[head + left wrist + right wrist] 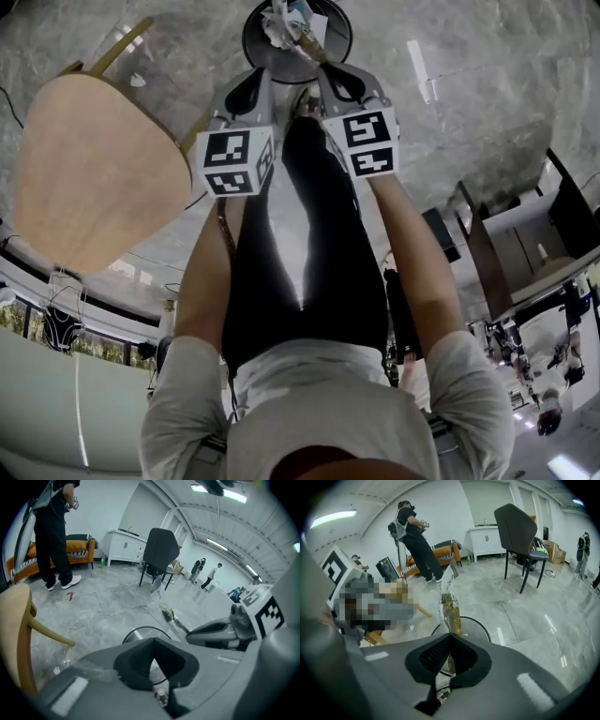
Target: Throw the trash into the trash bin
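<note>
Gold-and-clear wrapper (450, 603) is clamped in the right gripper (450, 637) above the trash bin (481, 623); left gripper (153, 640) jaws are together.

In the head view the bin (296, 54) stands top centre, its mouth facing up with trash (279, 26) showing in it. Bare floor (469, 56) lies open to its upper right. A chair (94, 159) crowds the left side, its seat edge near the left gripper (261, 80). The right gripper (319, 67) sits just beside the left gripper, with only a narrow gap between them. The wrapper (451, 606) pinched in the right gripper's jaws juts over the bin's rim. The person's legs (309, 244) fill the middle below.
</note>
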The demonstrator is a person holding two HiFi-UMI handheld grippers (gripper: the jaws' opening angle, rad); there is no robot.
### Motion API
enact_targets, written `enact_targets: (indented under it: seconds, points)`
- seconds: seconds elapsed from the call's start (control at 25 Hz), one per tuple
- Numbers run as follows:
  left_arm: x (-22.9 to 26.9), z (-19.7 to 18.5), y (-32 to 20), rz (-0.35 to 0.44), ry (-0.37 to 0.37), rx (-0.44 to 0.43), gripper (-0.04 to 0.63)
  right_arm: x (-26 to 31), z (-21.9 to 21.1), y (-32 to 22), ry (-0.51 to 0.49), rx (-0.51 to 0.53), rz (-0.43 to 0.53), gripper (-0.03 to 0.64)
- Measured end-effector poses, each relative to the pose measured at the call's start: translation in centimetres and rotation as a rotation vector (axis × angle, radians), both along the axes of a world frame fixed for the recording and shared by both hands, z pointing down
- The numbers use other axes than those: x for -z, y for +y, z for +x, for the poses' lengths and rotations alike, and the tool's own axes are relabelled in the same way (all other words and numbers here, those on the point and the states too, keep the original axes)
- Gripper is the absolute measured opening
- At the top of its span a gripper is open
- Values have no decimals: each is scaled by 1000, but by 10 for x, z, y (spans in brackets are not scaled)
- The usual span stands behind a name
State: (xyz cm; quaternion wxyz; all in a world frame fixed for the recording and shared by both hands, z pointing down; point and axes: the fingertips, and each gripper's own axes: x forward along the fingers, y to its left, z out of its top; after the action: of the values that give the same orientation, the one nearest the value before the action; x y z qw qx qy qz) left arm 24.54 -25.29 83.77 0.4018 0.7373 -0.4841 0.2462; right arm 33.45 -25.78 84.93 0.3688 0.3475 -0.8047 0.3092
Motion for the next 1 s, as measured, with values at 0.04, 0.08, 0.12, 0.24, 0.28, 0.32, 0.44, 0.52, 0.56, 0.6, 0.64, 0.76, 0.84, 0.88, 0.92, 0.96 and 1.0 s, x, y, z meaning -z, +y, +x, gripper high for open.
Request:
enact_targets:
  seconds: [0.04, 0.08, 0.12, 0.24, 0.28, 0.32, 0.44, 0.52, 0.56, 0.6, 0.64, 0.76, 0.84, 0.88, 0.92, 0.96, 1.0]
  points:
    - [-8, -6, -1, -1, -10, -10, 18, -13, 1, 1, 17, 20, -14, 9]
    - [-17, -12, -2, -7, -19, -19, 18, -25, 2, 1, 33, 40, -25, 9]
    - [-27, -17, -3, -15, -25, -28, 18, -36, 3, 2, 51, 59, -32, 9]
    - [-56, -24, -12, -18, -27, -51, 18, -70, -2, 3, 100, 107, -45, 9]
    - [-63, -24, -14, -14, -27, -55, 18, -81, -6, 4, 117, 123, -50, 9]
    - [-68, -25, -15, -10, -25, -55, 18, -93, -9, 6, 136, 141, -58, 9]
    - [-76, -22, -18, -6, -14, -55, 18, -131, -13, 11, 212, 188, -112, 9]
    - [-80, -19, -15, -11, -12, -68, 18, -154, -14, 13, 262, 219, -159, 9]
    - [-83, -18, -13, -14, -15, -75, 18, -165, -16, 14, 289, 243, -178, 9]
    - [-85, -17, -10, -16, -21, -81, 18, -174, -17, 15, 317, 273, -195, 9]
    - [-88, -16, -8, -18, -25, -84, 18, -183, -17, 16, 345, 305, -210, 9]
    - [-96, -22, -6, -25, -31, -62, 18, -208, -20, 17, 410, 370, -249, 9]
    - [-100, -29, -6, -31, -31, -41, 18, -224, -23, 16, 426, 383, -279, 9]
    - [-101, -31, -6, -32, -32, -37, 18, -230, -24, 16, 434, 387, -292, 9]
    - [-101, -31, -5, -31, -34, -37, 18, -236, -23, 15, 447, 389, -299, 10]
    - [-102, -31, -4, -31, -35, -39, 18, -241, -22, 14, 462, 388, -300, 11]
    - [-102, -31, -2, -31, -35, -40, 18, -246, -21, 13, 474, 386, -299, 13]
